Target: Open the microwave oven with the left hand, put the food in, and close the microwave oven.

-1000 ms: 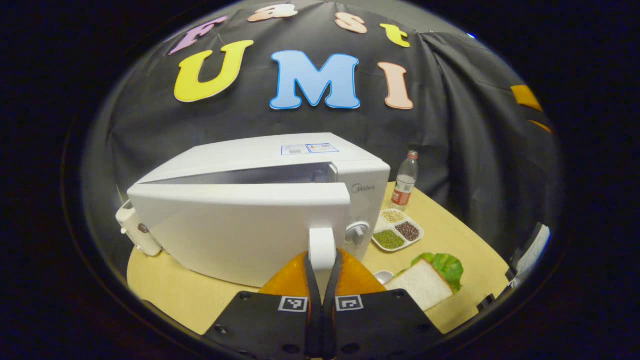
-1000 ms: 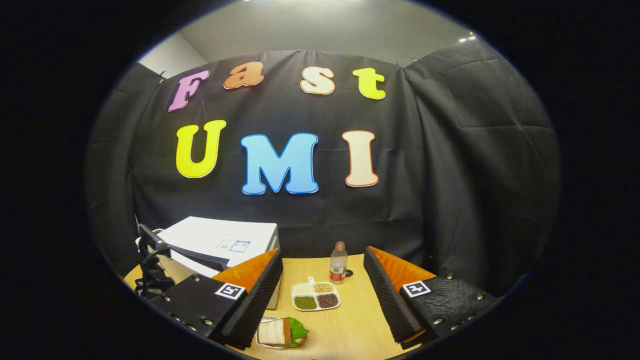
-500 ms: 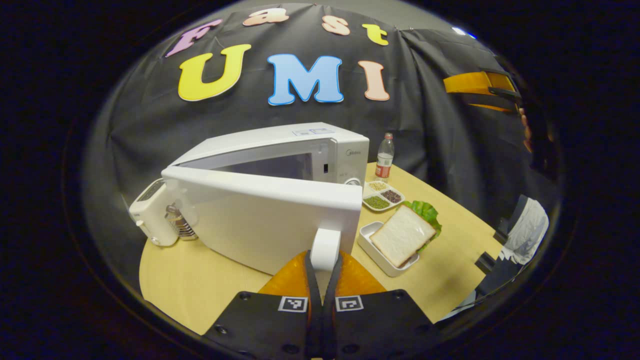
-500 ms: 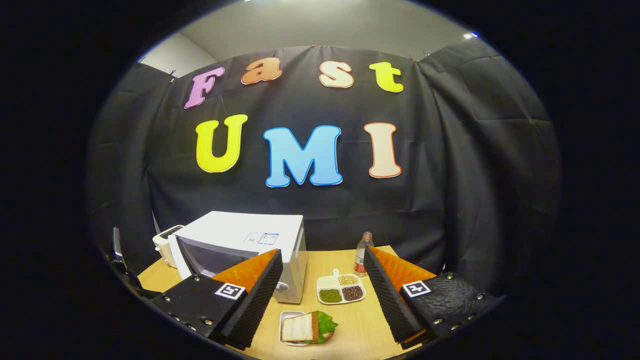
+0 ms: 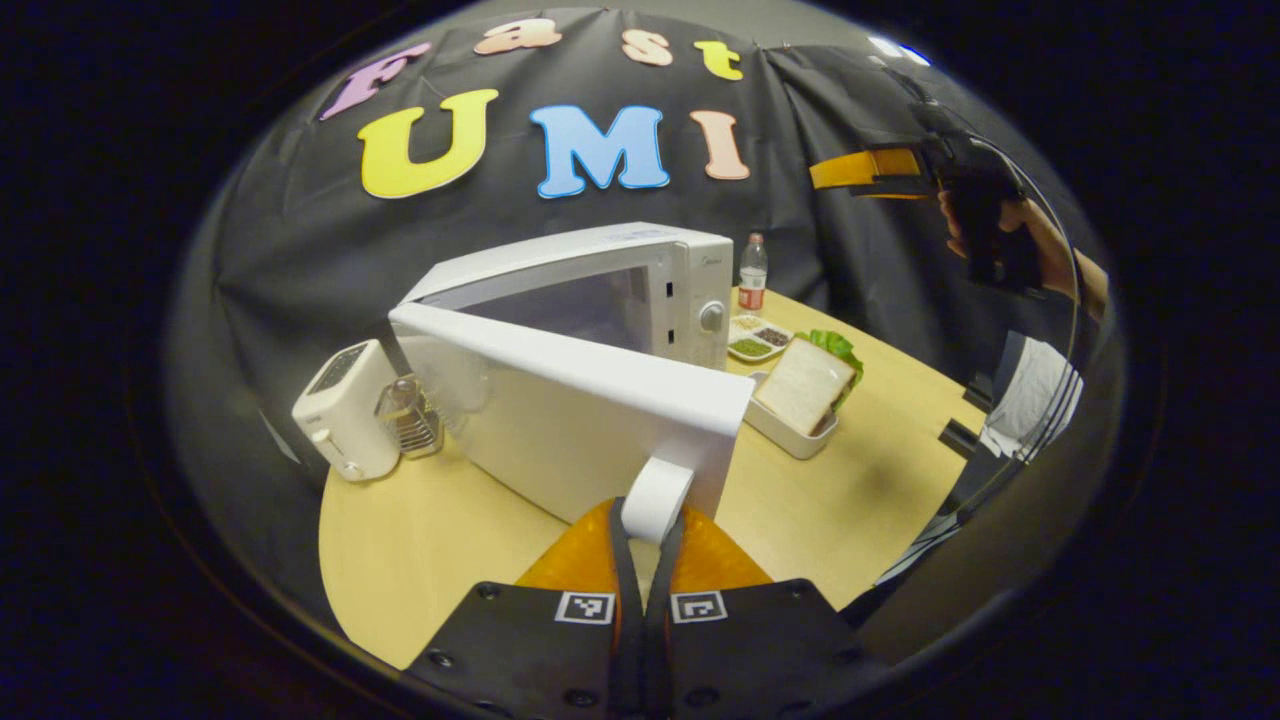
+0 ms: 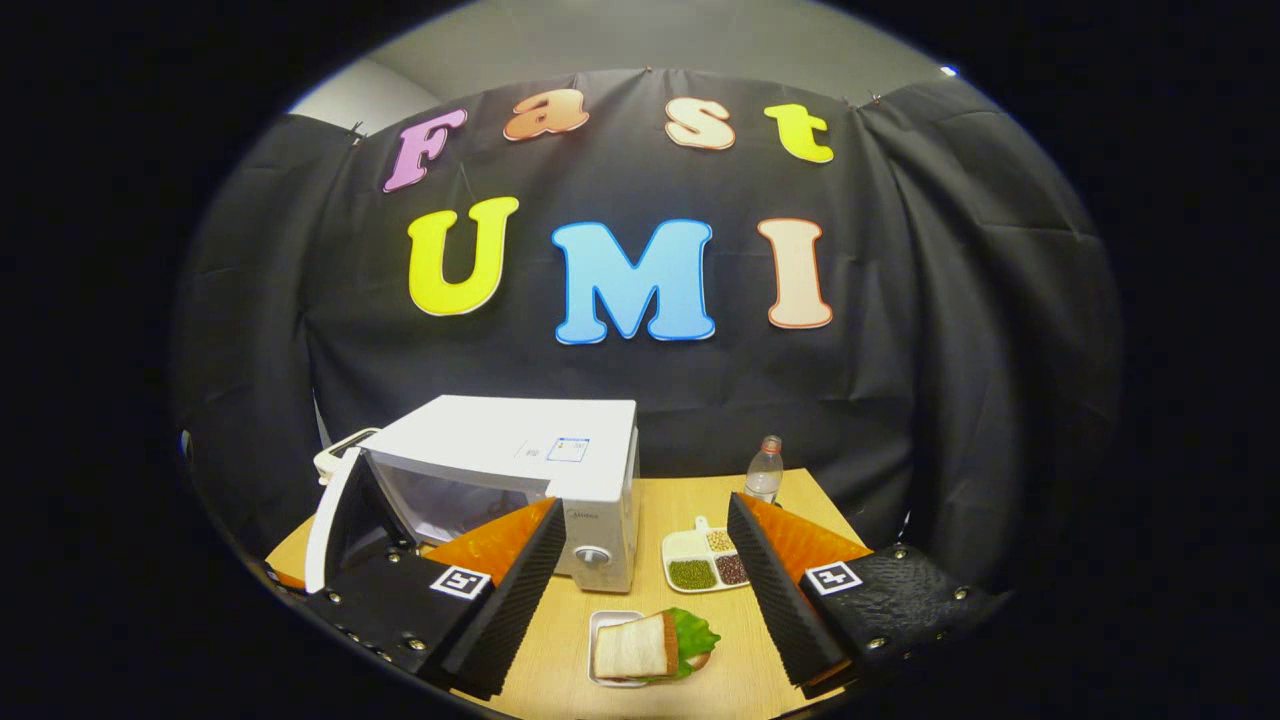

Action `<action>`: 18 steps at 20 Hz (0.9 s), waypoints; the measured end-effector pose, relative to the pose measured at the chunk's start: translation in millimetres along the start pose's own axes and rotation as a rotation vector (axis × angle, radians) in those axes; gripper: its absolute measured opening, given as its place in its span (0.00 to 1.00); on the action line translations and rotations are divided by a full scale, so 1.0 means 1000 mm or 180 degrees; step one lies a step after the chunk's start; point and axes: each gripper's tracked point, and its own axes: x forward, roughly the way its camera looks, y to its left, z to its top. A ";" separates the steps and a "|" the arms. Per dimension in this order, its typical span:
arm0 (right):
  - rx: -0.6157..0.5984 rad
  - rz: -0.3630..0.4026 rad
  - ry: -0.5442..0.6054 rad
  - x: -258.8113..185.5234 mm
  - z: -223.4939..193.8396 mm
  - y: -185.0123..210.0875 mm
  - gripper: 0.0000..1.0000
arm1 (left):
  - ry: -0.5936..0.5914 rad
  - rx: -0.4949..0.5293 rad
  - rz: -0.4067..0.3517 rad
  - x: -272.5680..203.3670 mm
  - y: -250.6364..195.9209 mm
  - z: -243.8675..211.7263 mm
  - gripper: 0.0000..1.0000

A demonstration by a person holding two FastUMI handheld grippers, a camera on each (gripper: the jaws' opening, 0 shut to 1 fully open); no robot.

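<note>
Both left gripper (image 5: 648, 545) fingers clamp door handle (image 5: 655, 498); sandwich (image 6: 650, 645) below wide right gripper (image 6: 645, 590)

In the left gripper view the open microwave door (image 5: 570, 400) hides the lower part of the oven cavity and the table (image 5: 440, 540) behind it. The door handle (image 5: 655, 497) drops between the left gripper (image 5: 645, 560) fingers, its lower end covered. At two o'clock the person's hand (image 5: 1040, 250) runs off the edge. In the right gripper view the right gripper (image 6: 640, 590) covers the door's lower corner at eight o'clock. The sandwich (image 6: 650, 645) filling is too small to tell.
</note>
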 end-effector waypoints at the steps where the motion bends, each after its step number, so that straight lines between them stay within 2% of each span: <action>1: 0.0014 -0.0004 0.0029 0.003 -0.004 0.001 0.99 | 0.0011 0.0038 0.0027 -0.008 0.008 -0.006 0.08; 4: 0.0027 -0.0049 0.0230 0.016 -0.031 -0.005 0.98 | 0.0026 0.0029 0.0100 -0.025 0.033 -0.022 0.07; 7: 0.0035 -0.0221 0.0480 0.024 -0.059 -0.025 0.98 | 0.0031 0.0052 0.0163 -0.039 0.053 -0.033 0.07; 10: 0.0117 -0.0251 0.0809 0.040 -0.095 -0.043 0.98 | 0.0008 0.0093 0.0153 -0.046 0.064 -0.040 0.09; 14: 0.0349 -0.0058 0.1379 0.049 -0.159 -0.052 0.99 | -0.0046 0.0079 0.0178 -0.057 0.082 -0.051 0.15; 18: 0.0849 0.0204 0.1794 0.045 -0.205 -0.039 0.99 | -0.0100 0.0018 0.0267 -0.066 0.101 -0.059 0.24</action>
